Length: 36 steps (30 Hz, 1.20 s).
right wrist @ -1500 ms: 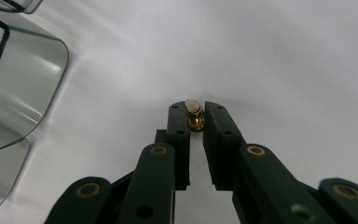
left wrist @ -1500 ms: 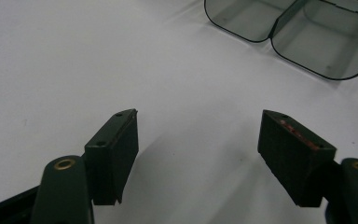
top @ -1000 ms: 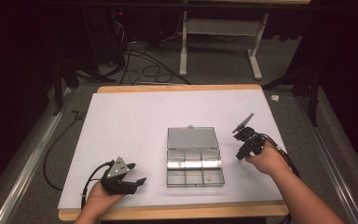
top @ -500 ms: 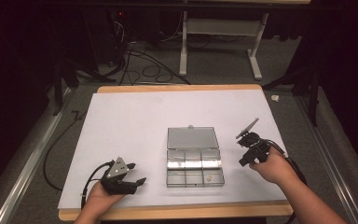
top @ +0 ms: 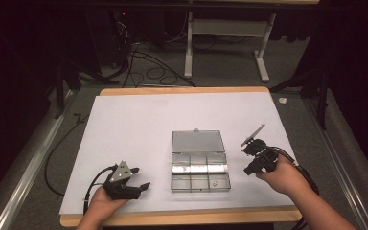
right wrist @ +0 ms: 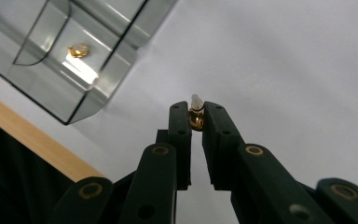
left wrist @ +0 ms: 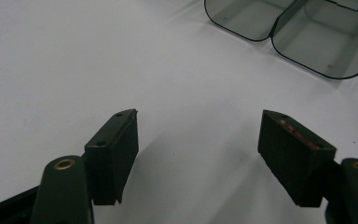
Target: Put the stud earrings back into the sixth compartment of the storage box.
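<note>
Right gripper (right wrist: 196, 122): jaws clenched on a small shiny gold piece (right wrist: 196, 117) with a pale tip, right of the box.
Left gripper (left wrist: 198, 144): jaws spread wide, nothing between.
Box (top: 200, 166): clear plastic, rectangular compartments, mid-table.

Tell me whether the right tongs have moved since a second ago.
Yes. In the high view the right tongs have drifted toward the table's near edge, further right of the clear compartment box, shut on a small gold piece.
</note>
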### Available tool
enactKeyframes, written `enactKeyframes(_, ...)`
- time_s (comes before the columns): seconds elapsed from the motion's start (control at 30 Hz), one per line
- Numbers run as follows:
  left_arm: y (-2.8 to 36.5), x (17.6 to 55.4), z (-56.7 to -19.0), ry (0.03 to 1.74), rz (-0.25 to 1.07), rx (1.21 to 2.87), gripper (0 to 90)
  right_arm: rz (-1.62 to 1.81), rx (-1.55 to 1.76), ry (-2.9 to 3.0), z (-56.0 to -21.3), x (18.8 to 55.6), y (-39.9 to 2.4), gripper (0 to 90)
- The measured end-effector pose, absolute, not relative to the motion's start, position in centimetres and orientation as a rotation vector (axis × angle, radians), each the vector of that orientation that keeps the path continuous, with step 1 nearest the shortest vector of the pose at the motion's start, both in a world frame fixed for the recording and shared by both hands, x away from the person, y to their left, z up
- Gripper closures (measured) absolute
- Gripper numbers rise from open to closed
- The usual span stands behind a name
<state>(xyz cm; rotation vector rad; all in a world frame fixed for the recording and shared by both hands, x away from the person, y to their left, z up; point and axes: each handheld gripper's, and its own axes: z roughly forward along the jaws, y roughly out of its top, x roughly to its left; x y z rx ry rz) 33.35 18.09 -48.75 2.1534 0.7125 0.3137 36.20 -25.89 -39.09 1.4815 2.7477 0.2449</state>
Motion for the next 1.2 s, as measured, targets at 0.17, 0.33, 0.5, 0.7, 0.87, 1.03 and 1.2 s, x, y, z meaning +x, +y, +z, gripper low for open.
enactKeyframes(0.17, 18.1, 33.4, -48.7, 0.711, 0.313, 2.153, 29.4, 0.243, 1.457, 2.769, -38.7, 35.9, -24.6, 83.0)
enactKeyframes(0.33, 18.1, 33.3, -48.7, 0.706, 0.322, 2.159, 29.4, 0.261, 1.414, 2.791, -38.3, 35.9, -23.7, 83.0)
enactKeyframes(0.5, 18.1, 33.3, -48.7, 0.708, 0.316, 2.156, 29.4, 0.276, 1.358, 2.815, -37.6, 35.9, -22.1, 82.9)
enactKeyframes(0.7, 18.1, 33.3, -48.8, 0.709, 0.312, 2.156, 29.4, 0.274, 1.295, 2.867, -37.7, 35.6, -20.2, 82.7)
enactKeyframes(0.87, 18.1, 33.4, -48.8, 0.709, 0.31, 2.154, 29.4, 0.26, 1.27, 2.898, -38.5, 35.7, -18.6, 82.7)
enactKeyframes(1.03, 18.1, 33.3, -48.7, 0.703, 0.316, 2.158, 29.4, 0.254, 1.209, 2.943, -39.9, 36.0, -17.9, 82.7)
enactKeyframes(1.2, 18.1, 33.3, -48.7, 0.706, 0.314, 2.156, 29.4, 0.222, 1.23, 2.954, -40.8, 36.0, -17.6, 82.7)
